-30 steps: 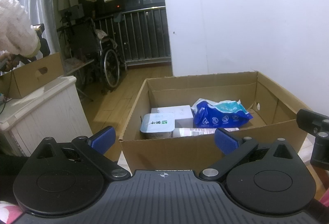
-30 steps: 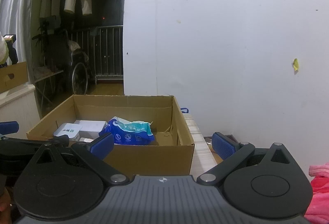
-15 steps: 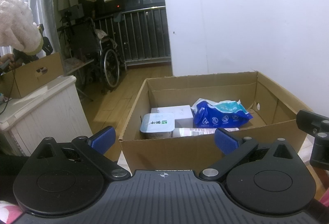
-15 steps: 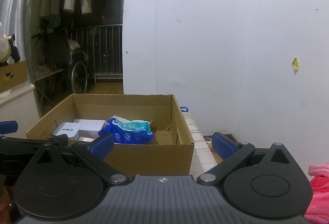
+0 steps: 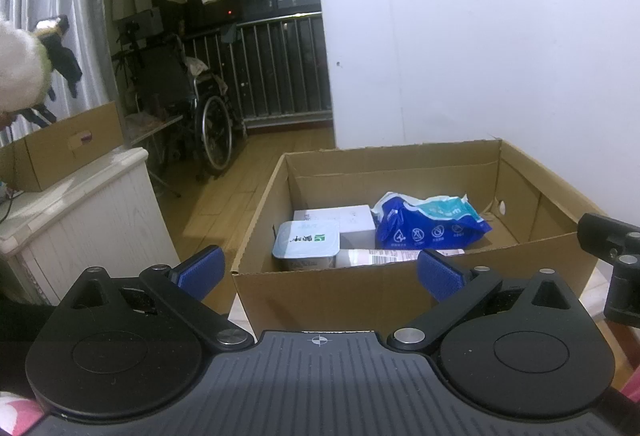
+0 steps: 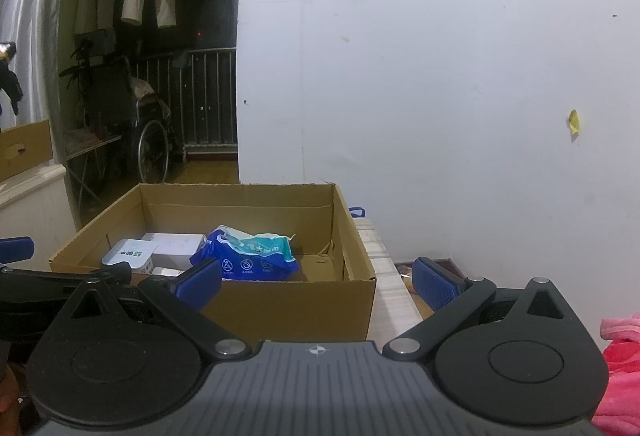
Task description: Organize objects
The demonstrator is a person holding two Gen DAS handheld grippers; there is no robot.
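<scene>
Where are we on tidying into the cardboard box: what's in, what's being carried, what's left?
Already in the cardboard box: a blue packet, a white box, a lidded white tub and a labelled item at the front. In hand: nothing; left gripper and right gripper are both open and empty, short of the box. What is left isn't clear; no loose item is obviously waiting.

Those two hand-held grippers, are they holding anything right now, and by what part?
Nothing is held. The left hand-held gripper and the right hand-held gripper both stand open and empty, short of the cardboard box; the blue packet lies inside it, untouched.
</scene>
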